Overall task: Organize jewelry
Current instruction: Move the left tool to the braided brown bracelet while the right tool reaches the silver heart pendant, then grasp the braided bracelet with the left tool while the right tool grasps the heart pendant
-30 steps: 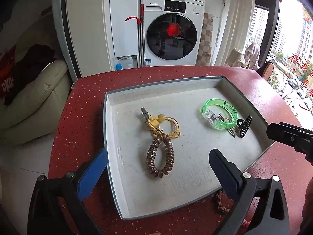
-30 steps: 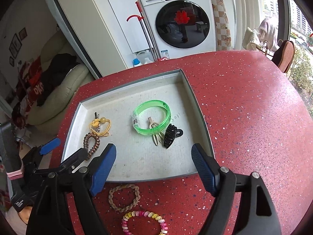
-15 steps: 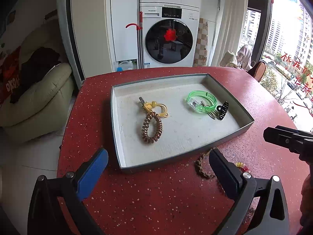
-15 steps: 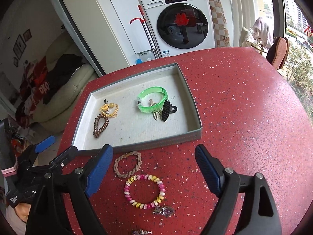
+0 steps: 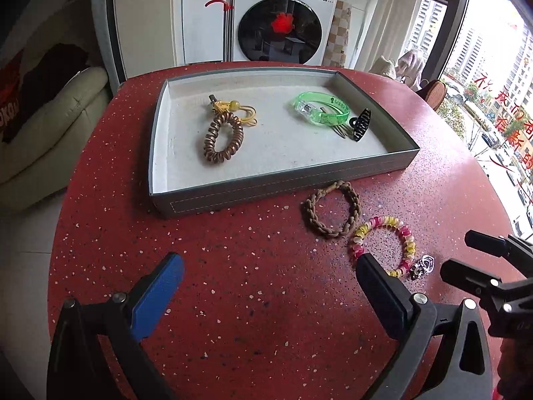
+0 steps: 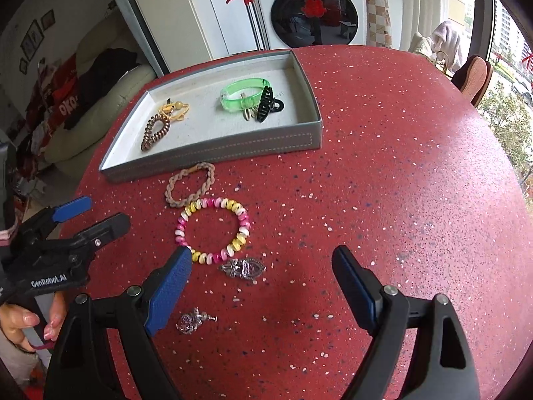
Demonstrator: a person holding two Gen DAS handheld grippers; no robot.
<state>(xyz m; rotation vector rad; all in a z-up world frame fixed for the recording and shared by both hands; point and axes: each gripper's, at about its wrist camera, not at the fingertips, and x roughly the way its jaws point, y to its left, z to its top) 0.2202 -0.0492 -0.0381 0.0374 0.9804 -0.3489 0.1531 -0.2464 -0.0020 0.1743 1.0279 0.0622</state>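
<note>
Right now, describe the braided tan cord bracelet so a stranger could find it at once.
Start at the grey rectangular tray on the red speckled table. Just outside its near wall, on the tabletop, lies the braided tan cord bracelet. Unlike the pink, yellow and white spiral bracelet touching it, it is plain, matte, one-colour woven rope.

The red bench (image 6: 399, 166) lies bare to the right of the tray (image 6: 213, 148), giving wide room there. In front of the tray's near wall a braided bracelet (image 6: 190, 185), a bead bracelet (image 6: 213, 230) and two small silver pieces (image 6: 243, 268) crowd the middle. The left tool (image 6: 96, 216) stands just left of them. Inside the tray, the floor between the coil tie (image 5: 221, 136) and green bangle (image 5: 321, 110) seems clear.
</note>
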